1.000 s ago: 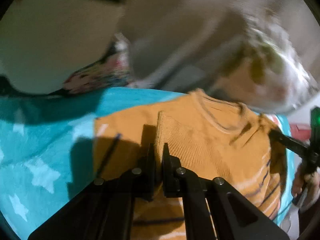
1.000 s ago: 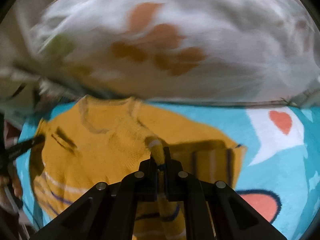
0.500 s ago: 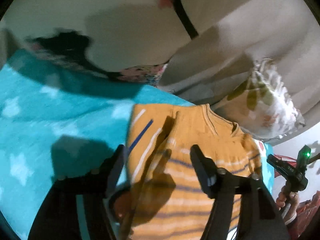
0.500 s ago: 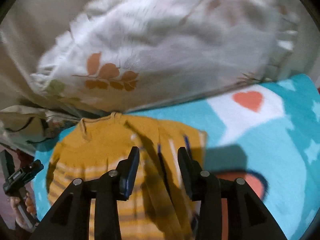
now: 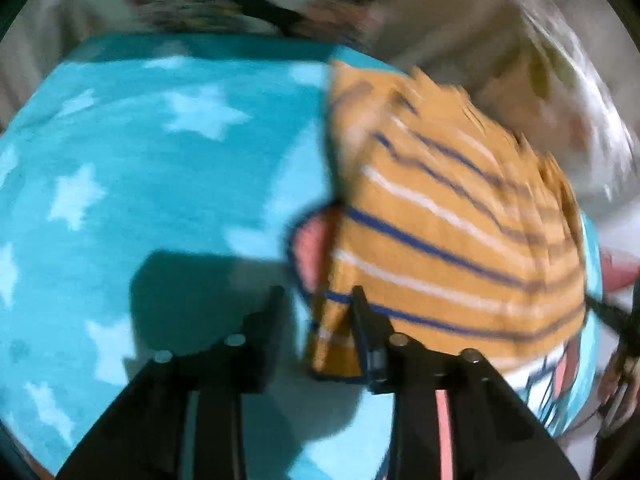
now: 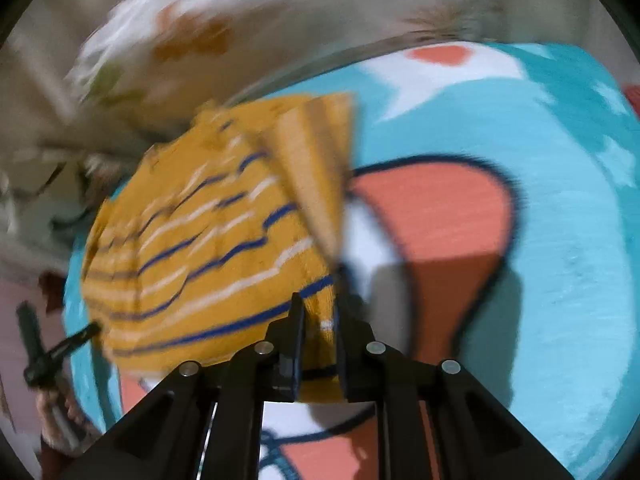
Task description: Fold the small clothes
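The sweater (image 5: 452,240) lies on the blanket (image 5: 160,160) at 1 o'clock — soft, light knit. Left gripper (image 5: 316,300): jaws parted around the hem corner (image 5: 332,344). Right gripper (image 6: 318,308): jaws narrowed around its hem corner (image 6: 320,312) — full grip unclear. Take both corners.

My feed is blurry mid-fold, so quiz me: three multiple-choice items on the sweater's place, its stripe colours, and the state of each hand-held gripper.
1. Where does the sweater lie?
A. on the teal star blanket
B. in a basket
C. on a hanger

2. Which stripes cross its orange knit?
A. red and green
B. blue and white
C. black only

3. How are the hand-held grippers?
A. both shut on nothing
B. both open, a sweater corner between the fingers of each
C. one out of view

Answers: 1 A, teal blanket shows all around it. 2 B, blue and white lines alternate. 3 B, the left hand-held gripper and right hand-held gripper each show a gap with orange hem inside.
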### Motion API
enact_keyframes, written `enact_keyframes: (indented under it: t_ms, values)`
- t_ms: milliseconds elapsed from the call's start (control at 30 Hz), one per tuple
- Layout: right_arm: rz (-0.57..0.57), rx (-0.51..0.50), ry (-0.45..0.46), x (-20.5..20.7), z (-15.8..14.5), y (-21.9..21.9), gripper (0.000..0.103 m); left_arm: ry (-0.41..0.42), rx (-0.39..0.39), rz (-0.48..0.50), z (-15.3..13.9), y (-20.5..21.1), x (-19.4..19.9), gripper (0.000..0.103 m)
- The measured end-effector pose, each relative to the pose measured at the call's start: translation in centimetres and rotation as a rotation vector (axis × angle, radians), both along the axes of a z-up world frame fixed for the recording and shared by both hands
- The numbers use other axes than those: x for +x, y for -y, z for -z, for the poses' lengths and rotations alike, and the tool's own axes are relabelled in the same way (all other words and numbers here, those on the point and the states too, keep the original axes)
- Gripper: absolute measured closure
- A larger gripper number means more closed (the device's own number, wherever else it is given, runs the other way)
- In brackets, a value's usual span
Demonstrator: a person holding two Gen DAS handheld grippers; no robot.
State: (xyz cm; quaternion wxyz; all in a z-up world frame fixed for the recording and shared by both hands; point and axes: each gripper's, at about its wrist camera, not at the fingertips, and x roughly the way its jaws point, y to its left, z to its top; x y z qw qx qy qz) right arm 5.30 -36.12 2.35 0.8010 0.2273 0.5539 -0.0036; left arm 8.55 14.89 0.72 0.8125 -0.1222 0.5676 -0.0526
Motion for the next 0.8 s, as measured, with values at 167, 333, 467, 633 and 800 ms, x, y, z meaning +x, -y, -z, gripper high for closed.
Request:
enact_keyframes:
  t_ms: [167, 333, 467, 633, 800]
  values:
    - [0.091, 0.132, 0.032, -2.6, -2.1, 3.2, 0.079, 0.065, -0.088, -0.164, -2.9, -3.1, -1.9, 0.053]
    - [0.014, 0.311, 0.000, -5.0, -0.5, -1.3, 0.055, 0.080, -0.383, -0.172, -2.0, -1.5, -6.4, 0.038]
    - [-0.045, 0.391, -0.070, -4.9, 2.2, -5.9, 0.055, 0.053, -0.531, -0.132, 0.0, 2.3, -7.1, 0.036]
    - [-0.054, 0.371, -0.072, -3.6, 3.5, -8.6, 0.055, 0.016, -0.501, -0.080, 1.6, 5.7, -4.6, 0.036]
    - [-0.023, 0.350, -0.014, -1.4, 3.2, -8.5, 0.055, 0.029, -0.538, -0.116, 2.0, 4.5, -2.6, 0.036]
